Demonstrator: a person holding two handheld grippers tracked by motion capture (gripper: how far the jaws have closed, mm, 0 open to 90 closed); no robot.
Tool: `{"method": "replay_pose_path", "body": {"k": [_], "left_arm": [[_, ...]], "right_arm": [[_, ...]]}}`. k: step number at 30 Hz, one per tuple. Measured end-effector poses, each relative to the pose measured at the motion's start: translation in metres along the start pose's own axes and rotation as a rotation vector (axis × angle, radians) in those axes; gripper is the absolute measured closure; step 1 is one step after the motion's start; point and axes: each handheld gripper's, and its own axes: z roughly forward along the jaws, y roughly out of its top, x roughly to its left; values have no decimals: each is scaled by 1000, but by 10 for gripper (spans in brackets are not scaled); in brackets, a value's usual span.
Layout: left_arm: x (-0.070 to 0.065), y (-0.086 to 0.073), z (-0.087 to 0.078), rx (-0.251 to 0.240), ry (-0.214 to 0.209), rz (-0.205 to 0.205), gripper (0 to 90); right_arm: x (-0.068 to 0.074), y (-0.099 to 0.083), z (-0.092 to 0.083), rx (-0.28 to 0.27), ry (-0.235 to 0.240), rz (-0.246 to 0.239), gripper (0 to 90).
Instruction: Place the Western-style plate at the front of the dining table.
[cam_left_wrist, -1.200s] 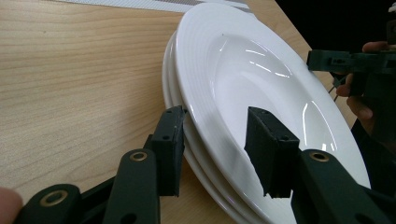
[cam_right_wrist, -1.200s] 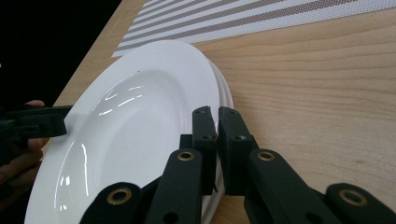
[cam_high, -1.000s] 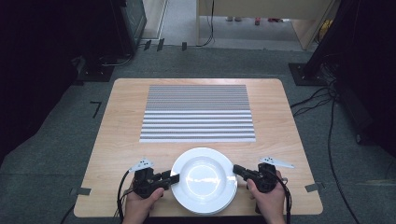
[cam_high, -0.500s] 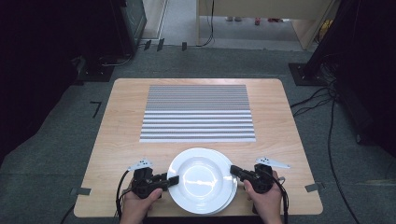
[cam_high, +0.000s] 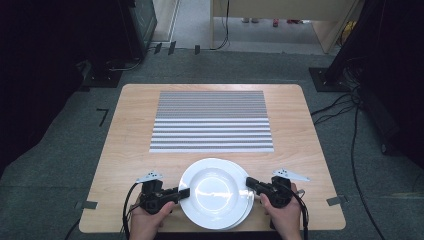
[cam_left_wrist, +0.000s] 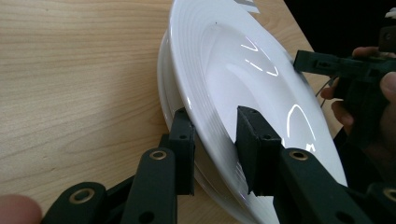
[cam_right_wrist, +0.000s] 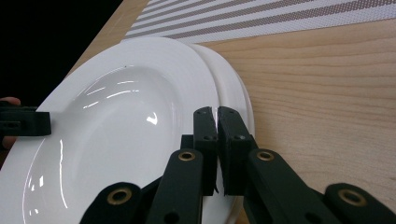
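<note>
**Top plate pinched at both rims**

On the wooden tabletop (cam_high: 125, 150), near its front edge and below the striped mat (cam_high: 212, 121), sits a stack of white plates (cam_high: 216, 192). At the top plate's right rim, the right tool (cam_right_wrist: 216, 122) is clamped tight. At its left rim, the left tool (cam_left_wrist: 215, 135) has just been closing; the rim lies between its jaws, with a gap showing at one pad.

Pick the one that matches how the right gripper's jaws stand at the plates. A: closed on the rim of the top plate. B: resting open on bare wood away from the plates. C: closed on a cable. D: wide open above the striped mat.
A: in the right gripper view the right gripper has its jaws pinched together on the rim of the top plate.
</note>
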Motion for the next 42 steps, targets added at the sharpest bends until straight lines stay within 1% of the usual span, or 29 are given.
{"method": "replay_pose_path", "body": {"k": [2, 4, 7, 8, 10, 12, 13, 14, 16, 18, 21, 25, 28, 29, 30, 31, 32, 33, 35, 37, 42], "left_arm": [[2, 0, -1, -9, -15, -18, 711], [3, 0, -2, -10, -20, -23, 720], [3, 1, -4, -22, -20, -12, 730], [3, 1, -5, -28, -20, -9, 736], [4, 2, -8, -33, -30, 2, 742], [5, 2, -9, -35, -37, -1, 752], [8, 2, -11, -47, -55, -18, 758], [8, 2, -11, -47, -55, -18, 763], [10, 2, -14, -68, -68, -34, 770], [11, 3, -16, -84, -67, -31, 778], [10, 3, -17, -89, -64, -28, 782], [12, 3, -16, -90, -76, -30, 786], [14, 2, -17, -100, -87, -48, 794], [17, 2, -17, -114, -102, -70, 806], [17, 2, -17, -114, -102, -70, 814], [20, 1, -17, -125, -122, -94, 820], [22, 1, -17, -126, -131, -104, 825], [22, 1, -17, -126, -131, -104, 828], [24, 0, -16, -130, -146, -121, 834], [26, 0, -15, -135, -156, -129, 836], [27, 0, -14, -137, -163, -127, 837]], "right_arm": [[0, 0, 0, -1, 2, -3, 879], [0, 0, 0, 0, 5, -3, 879], [1, -1, 1, 4, 15, -1, 874], [2, -1, 2, 6, 16, -10, 869], [3, -2, 3, 6, 20, -14, 857], [3, -2, 4, 6, 26, -22, 846], [4, -2, 4, 7, 31, -23, 840], [4, -3, 5, 9, 36, -24, 831], [5, -3, 6, 16, 51, -24, 805], [6, -4, 8, 18, 62, -26, 788], [6, -4, 8, 20, 68, -22, 766], [4, -3, 9, 17, 96, 10, 714], [4, -3, 9, 18, 102, 14, 705], [4, -3, 9, 19, 106, 18, 688], [5, -3, 9, 21, 110, 24, 683], [5, -3, 9, 21, 110, 25, 682], [5, -3, 9, 21, 112, 25, 677], [5, -3, 9, 21, 112, 25, 677], [5, -3, 9, 22, 118, 30, 670], [5, -3, 9, 22, 117, 30, 665], [6, -4, 11, 19, 121, 25, 664]]}}
